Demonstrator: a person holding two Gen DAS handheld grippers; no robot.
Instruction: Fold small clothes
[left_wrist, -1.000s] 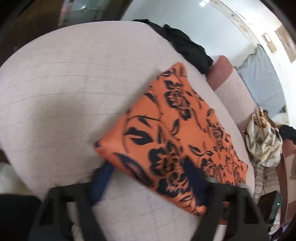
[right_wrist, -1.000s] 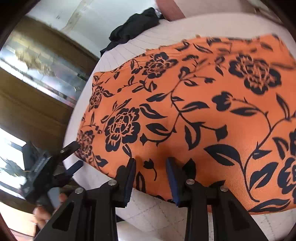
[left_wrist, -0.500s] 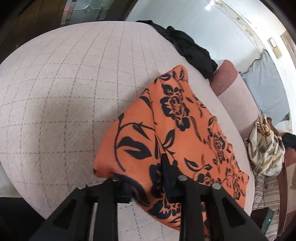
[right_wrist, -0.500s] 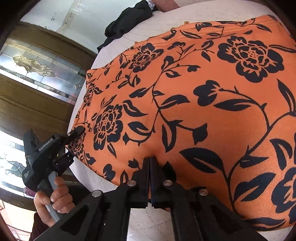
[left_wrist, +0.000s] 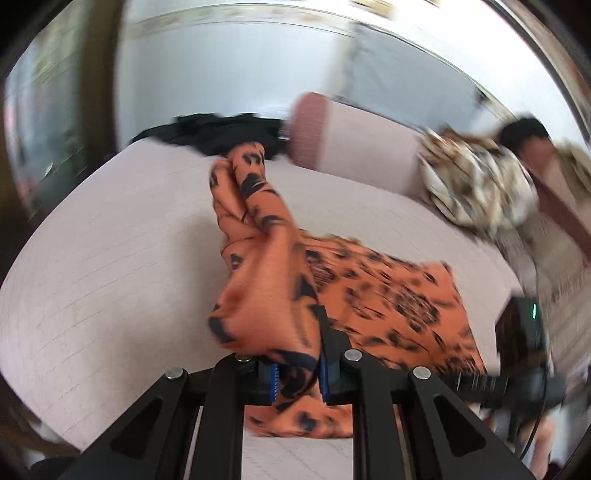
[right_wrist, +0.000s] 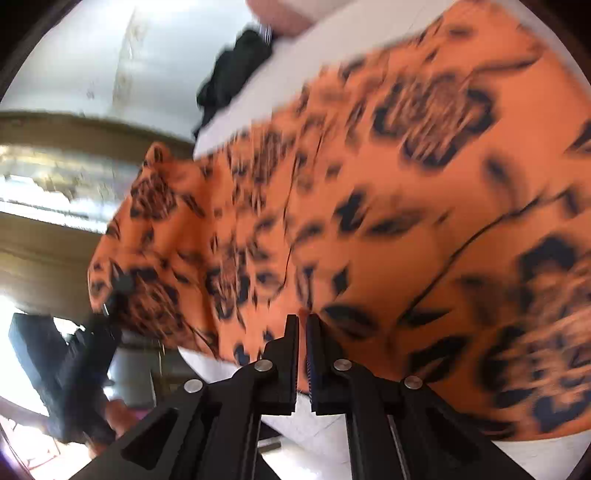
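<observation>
An orange garment with black flowers (left_wrist: 388, 291) lies on a pale quilted cushion (left_wrist: 110, 258). My left gripper (left_wrist: 297, 376) is shut on its near corner and holds a bunched fold of it (left_wrist: 258, 236) up above the cushion. My right gripper (right_wrist: 301, 332) is shut on the near edge of the same orange garment (right_wrist: 388, 206) and lifts it. In the right wrist view the left gripper (right_wrist: 110, 295) shows at the left, holding the far corner. Both views are blurred by motion.
A black garment (left_wrist: 225, 133) lies at the cushion's far edge, also in the right wrist view (right_wrist: 232, 74). A pink bolster (left_wrist: 343, 140) and a pile of patterned cloth (left_wrist: 476, 188) sit at the right. A dark device with a green light (left_wrist: 528, 325) stands by the cushion's right edge.
Both grippers closed on the garment's edge and have lifted it off the cushion. The left corner now hangs bunched and raised; both views swung upward.
</observation>
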